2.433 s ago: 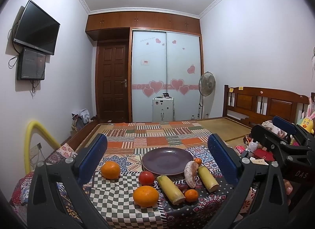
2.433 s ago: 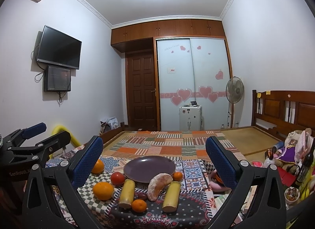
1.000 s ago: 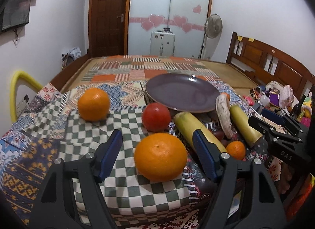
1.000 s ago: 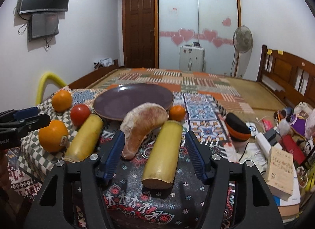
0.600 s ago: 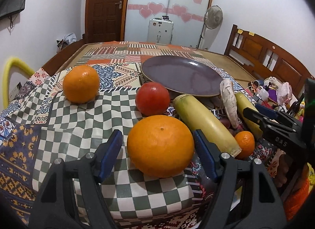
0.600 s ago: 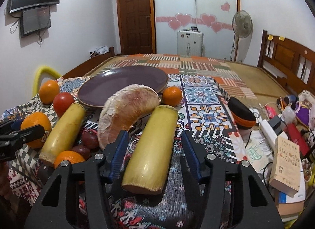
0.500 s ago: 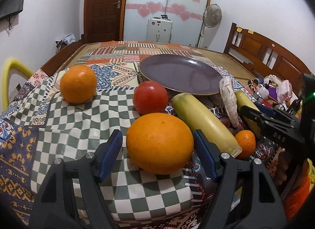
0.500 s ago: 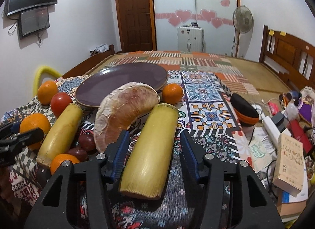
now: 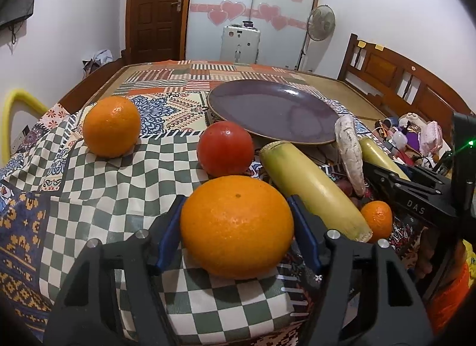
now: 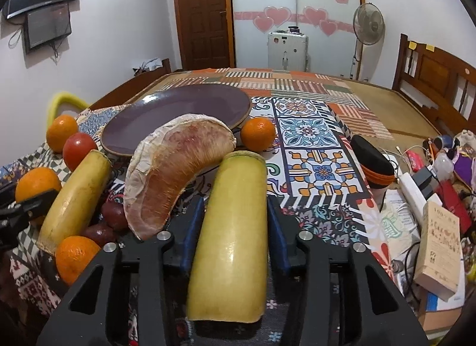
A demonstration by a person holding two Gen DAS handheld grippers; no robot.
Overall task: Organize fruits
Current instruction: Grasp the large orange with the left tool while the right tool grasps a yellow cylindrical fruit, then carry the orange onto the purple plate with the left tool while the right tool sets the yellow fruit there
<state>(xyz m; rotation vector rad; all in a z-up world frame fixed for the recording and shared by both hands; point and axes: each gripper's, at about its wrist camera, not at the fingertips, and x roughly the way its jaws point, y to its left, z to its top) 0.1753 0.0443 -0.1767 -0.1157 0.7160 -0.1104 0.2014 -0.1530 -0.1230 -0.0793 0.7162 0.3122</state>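
My left gripper (image 9: 236, 221) is shut on a large orange (image 9: 236, 225) that rests on the checked cloth. My right gripper (image 10: 235, 218) is shut on a yellow sugarcane piece (image 10: 235, 227) lying on the table. An empty purple plate (image 9: 272, 111) sits behind the fruit; it also shows in the right wrist view (image 10: 178, 115). Around it lie a second orange (image 9: 111, 125), a tomato (image 9: 225, 148), another sugarcane piece (image 9: 315, 194), a pomelo wedge (image 10: 175, 173) and small tangerines (image 10: 258, 133), (image 9: 377, 219).
The table cloth hangs over the near edge (image 9: 226, 313). To the right, off the table, lie a black and orange case (image 10: 372, 163), a box (image 10: 440, 247), cables and toys. A wooden bed (image 10: 372, 99) stands behind. A yellow hoop (image 9: 12, 108) stands at the left.
Both grippers moved down and forward to the table. The left jaws closed onto the large orange, and the right jaws closed onto the sugarcane piece.
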